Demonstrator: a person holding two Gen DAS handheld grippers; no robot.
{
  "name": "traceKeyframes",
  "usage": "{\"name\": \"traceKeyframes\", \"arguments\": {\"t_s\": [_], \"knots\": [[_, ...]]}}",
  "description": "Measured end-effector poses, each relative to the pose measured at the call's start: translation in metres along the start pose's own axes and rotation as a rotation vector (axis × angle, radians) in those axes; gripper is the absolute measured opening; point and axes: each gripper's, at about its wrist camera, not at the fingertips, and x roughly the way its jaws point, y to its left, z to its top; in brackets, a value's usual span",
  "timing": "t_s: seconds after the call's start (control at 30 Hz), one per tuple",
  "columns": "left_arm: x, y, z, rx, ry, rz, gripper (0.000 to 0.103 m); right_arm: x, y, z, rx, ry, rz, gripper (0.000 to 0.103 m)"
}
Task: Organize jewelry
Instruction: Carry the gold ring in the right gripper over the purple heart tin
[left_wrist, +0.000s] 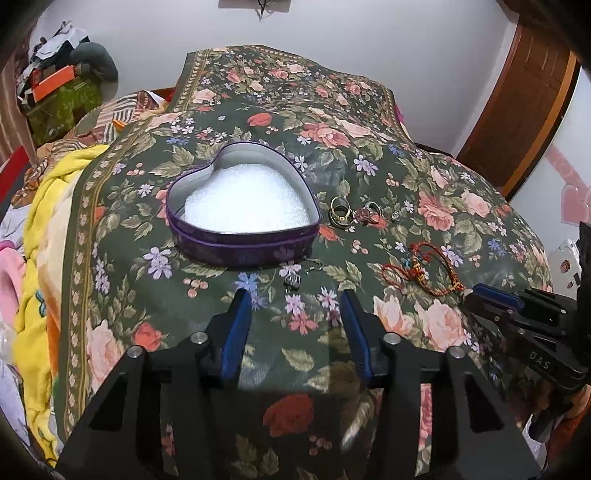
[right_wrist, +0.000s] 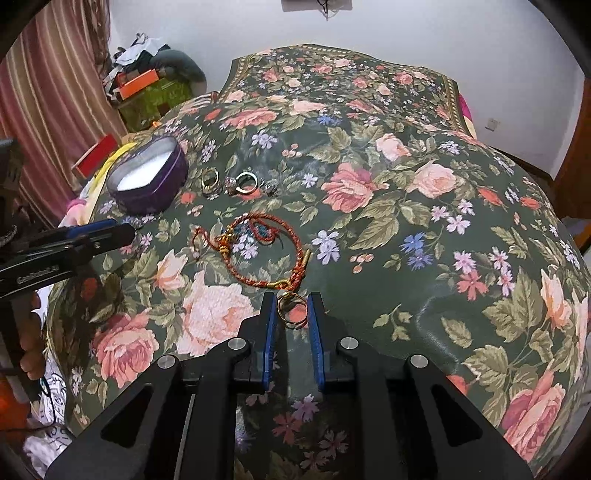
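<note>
There, between the blue pads of the right claw, sat a gold ring, the two fingers drawn in close on either side and gripping it just above the flowered bedspread. Directly beyond the ring lay a red and orange cord bracelet, looped loosely on the cloth. Further off, a small cluster of rings rested beside the purple heart-shaped tin.

The tin stood open, with no lid on it. Seen from the left wrist, the tin held only a layer of white foam padding that covered its floor; no jewelry lay on the padding. Gold rings and some pinkish and silver pieces sat just to the right of its wall, and a small silver charm lay near its front edge.

The left claw hung over the bedspread in front of the tin, its fingers spread wide apart and holding nothing. A yellow blanket was bunched at the bedspread's left side.
</note>
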Motion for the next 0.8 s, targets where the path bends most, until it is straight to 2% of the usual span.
{"name": "traceKeyframes", "arguments": {"t_s": [0.17, 0.33, 0.6, 0.8], "knots": [[0.013, 0.000, 0.007, 0.011, 0.006, 0.008, 0.035, -0.002, -0.005, 0.004, 0.014, -0.009, 0.003, 0.015], [0.019, -0.002, 0.009, 0.033, 0.005, 0.019, 0.009, -0.003, -0.006, 0.007, 0.022, -0.013, 0.006, 0.015], [0.005, -0.003, 0.003, 0.024, -0.012, -0.001, 0.009, -0.011, 0.000, 0.018, 0.008, -0.051, 0.013, 0.015], [-0.022, -0.004, 0.006, 0.017, -0.066, -0.005, 0.009, -0.021, 0.014, 0.031, -0.015, -0.096, 0.028, 0.015]]}}
